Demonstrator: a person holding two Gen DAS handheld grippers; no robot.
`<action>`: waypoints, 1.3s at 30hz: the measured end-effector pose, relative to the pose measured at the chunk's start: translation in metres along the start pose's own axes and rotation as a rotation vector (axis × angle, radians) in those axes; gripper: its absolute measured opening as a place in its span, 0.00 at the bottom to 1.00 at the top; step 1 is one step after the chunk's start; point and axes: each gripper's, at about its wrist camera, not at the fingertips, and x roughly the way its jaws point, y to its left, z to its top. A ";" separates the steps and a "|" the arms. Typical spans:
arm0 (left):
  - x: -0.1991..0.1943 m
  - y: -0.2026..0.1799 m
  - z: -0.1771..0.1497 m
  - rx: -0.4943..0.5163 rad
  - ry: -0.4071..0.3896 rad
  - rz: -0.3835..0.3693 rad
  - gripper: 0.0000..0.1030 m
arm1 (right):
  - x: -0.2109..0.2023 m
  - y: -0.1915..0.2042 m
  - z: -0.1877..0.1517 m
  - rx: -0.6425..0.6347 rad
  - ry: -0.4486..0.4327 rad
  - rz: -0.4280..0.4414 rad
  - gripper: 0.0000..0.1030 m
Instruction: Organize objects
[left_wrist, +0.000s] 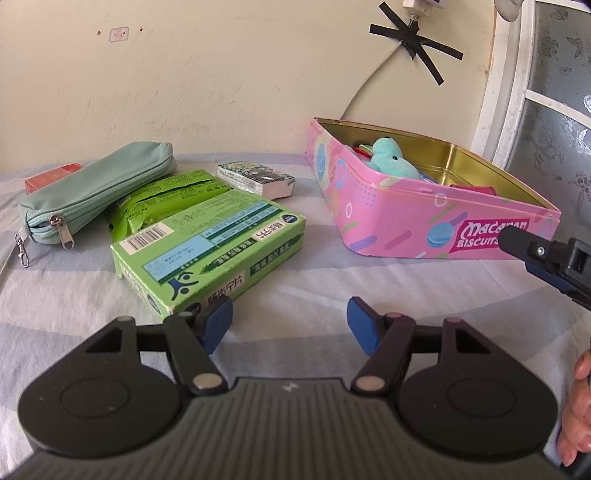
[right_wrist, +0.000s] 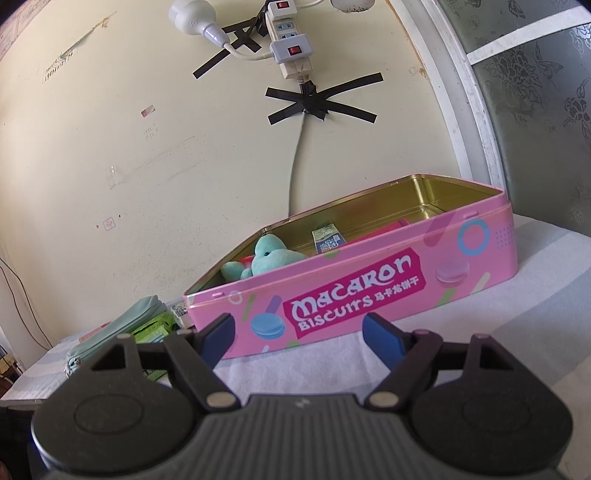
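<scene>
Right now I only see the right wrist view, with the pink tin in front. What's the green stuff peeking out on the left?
Observer: A green box lying flat, with a torn green packet behind it.
Operator: Is anything between that and the tin?
Observer: Yes, a small printed pack, lying apart from the tin.
Operator: Where's my other gripper?
Observer: The left gripper is open and empty, one finger at the box's near corner. I can't tell if it touches.
</scene>
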 end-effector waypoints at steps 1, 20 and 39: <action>0.000 0.000 0.000 -0.002 0.001 0.000 0.68 | 0.000 0.000 0.000 0.000 0.001 0.000 0.77; -0.004 0.036 0.001 -0.106 0.011 0.087 0.72 | 0.002 0.008 -0.002 -0.032 0.021 -0.024 0.77; -0.016 0.151 0.029 -0.409 0.033 0.066 0.79 | 0.091 0.150 -0.018 -0.371 0.365 0.326 0.80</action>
